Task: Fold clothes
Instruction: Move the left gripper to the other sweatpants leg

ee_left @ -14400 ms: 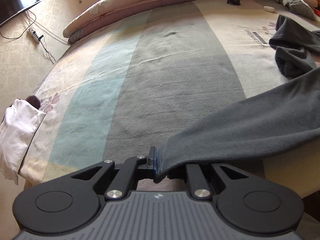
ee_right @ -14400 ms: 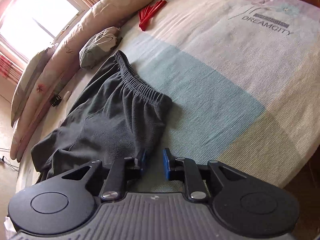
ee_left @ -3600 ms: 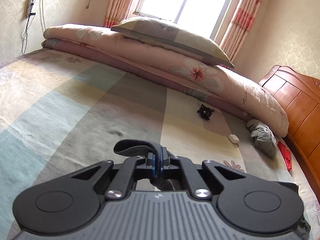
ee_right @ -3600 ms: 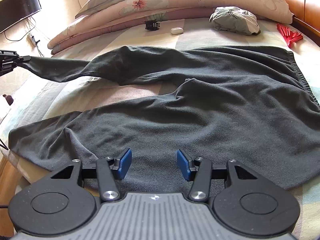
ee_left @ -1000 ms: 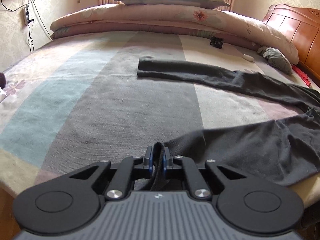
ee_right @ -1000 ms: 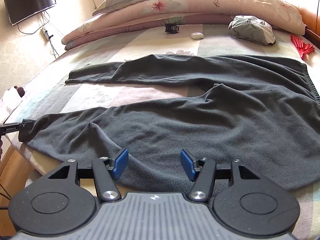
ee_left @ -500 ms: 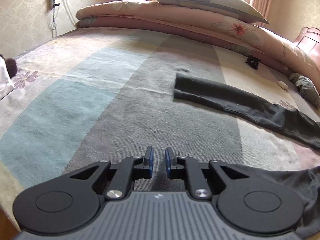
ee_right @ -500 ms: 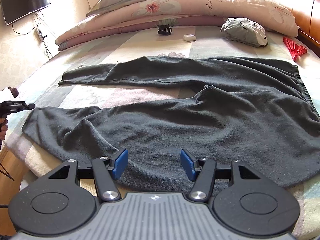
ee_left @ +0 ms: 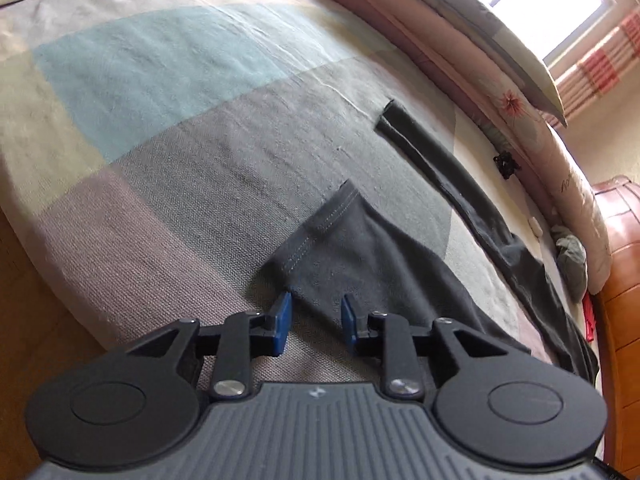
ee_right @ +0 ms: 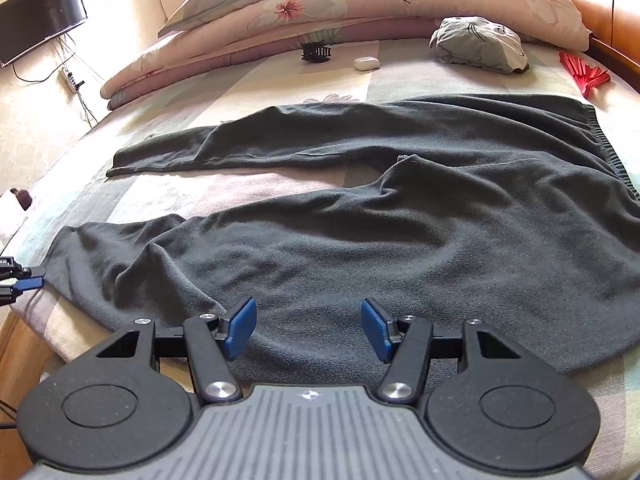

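Note:
Dark grey trousers [ee_right: 400, 248] lie spread on the bed, waistband [ee_right: 604, 148] to the right and both legs running left. In the left wrist view the near leg's stitched cuff [ee_left: 320, 232] lies flat. My left gripper [ee_left: 316, 316] hovers at the cuff's near corner. Its jaws are opening, with the cloth's corner between the blue pads [ee_left: 284, 318] but not pressed. The far leg [ee_left: 452, 176] stretches beyond. My right gripper [ee_right: 308, 328] stands open just above the near leg's thigh, holding nothing. The left gripper [ee_right: 38, 276] shows at the far left edge.
Pillows and a rolled quilt [ee_right: 320, 4] line the far side. A black hair clip [ee_right: 316, 52], a white case [ee_right: 366, 63], a bundled grey garment [ee_right: 480, 44] and a red fan [ee_right: 584, 72] lie near them. The bed's wooden edge [ee_left: 44, 320] is close by the left gripper.
My left gripper has let go of the near leg's cuff, widened its jaws, rolled and dropped toward the cuff's corner. The cuff now lies flat. The right gripper has stayed put.

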`<state>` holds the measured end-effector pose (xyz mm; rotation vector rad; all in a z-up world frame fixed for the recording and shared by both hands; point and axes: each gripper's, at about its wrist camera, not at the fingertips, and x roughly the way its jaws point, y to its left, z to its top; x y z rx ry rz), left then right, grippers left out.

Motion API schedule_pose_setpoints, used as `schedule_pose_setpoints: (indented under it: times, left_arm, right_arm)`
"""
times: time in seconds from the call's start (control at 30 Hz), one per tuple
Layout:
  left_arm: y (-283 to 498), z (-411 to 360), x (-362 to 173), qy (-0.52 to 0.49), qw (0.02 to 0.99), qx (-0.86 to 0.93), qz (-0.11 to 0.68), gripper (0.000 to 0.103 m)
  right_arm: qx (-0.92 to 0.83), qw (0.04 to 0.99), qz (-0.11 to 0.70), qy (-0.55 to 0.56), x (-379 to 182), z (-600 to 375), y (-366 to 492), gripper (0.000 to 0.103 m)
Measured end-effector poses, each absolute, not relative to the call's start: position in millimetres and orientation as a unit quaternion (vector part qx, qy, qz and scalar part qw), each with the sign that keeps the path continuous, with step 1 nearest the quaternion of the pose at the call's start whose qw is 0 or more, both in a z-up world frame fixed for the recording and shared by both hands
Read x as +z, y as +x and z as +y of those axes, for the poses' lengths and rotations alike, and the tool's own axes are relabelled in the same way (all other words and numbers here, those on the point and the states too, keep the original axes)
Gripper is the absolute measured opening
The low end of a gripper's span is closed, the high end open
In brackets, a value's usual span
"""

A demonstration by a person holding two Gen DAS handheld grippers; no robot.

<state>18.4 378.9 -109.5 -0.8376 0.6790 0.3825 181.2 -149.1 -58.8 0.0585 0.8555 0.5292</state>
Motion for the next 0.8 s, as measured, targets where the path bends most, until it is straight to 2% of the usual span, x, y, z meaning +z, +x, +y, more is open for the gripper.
schedule_pose_setpoints:
  times: [0.13, 0.27, 0.3, 0.37, 0.47, 0.57, 0.67, 0.8]
  left_arm:
    - [28.3, 385.7, -111.7, -0.410, 0.838, 0.184, 0.310, 0.032]
    - [39.0, 378.1, -106.1, -0.376, 0.849, 0.194, 0.315, 0.033]
    - [39.8, 374.0, -105.3, -0.362, 0.854, 0.198, 0.316, 0.026]
    - [39.5, 367.5, -104.7, -0.342, 0.859, 0.209, 0.317, 0.025]
    - [37.3, 360.3, -104.2, -0.325, 0.862, 0.222, 0.319, 0.014]
    - [30.2, 359.9, -104.7, -0.341, 0.858, 0.220, 0.316, 0.014]
    - [22.1, 360.0, -105.9, -0.350, 0.854, 0.237, 0.304, 0.019]
    - [19.7, 360.6, -106.6, -0.354, 0.850, 0.258, 0.292, 0.021]
  right_arm:
    - [0.246, 0.880, 0.405, 0.042, -58.4, -158.4, 183.8, 0.064]
    - [0.233, 0.885, 0.399, 0.054, -57.3, -170.6, 184.4, 0.067]
    - [0.228, 0.887, 0.398, 0.057, -57.0, -174.8, 184.4, 0.067]
    - [0.217, 0.889, 0.399, 0.064, -56.8, -185.7, 185.4, 0.068]
    - [0.188, 0.894, 0.399, 0.078, -56.6, -210.6, 184.1, 0.068]
    - [0.154, 0.899, 0.399, 0.097, -57.9, -239.3, 181.9, 0.068]
    - [0.113, 0.899, 0.403, 0.128, -62.5, -273.3, 178.5, 0.068]
    - [0.051, 0.895, 0.405, 0.179, -72.1, -316.0, 177.7, 0.068]
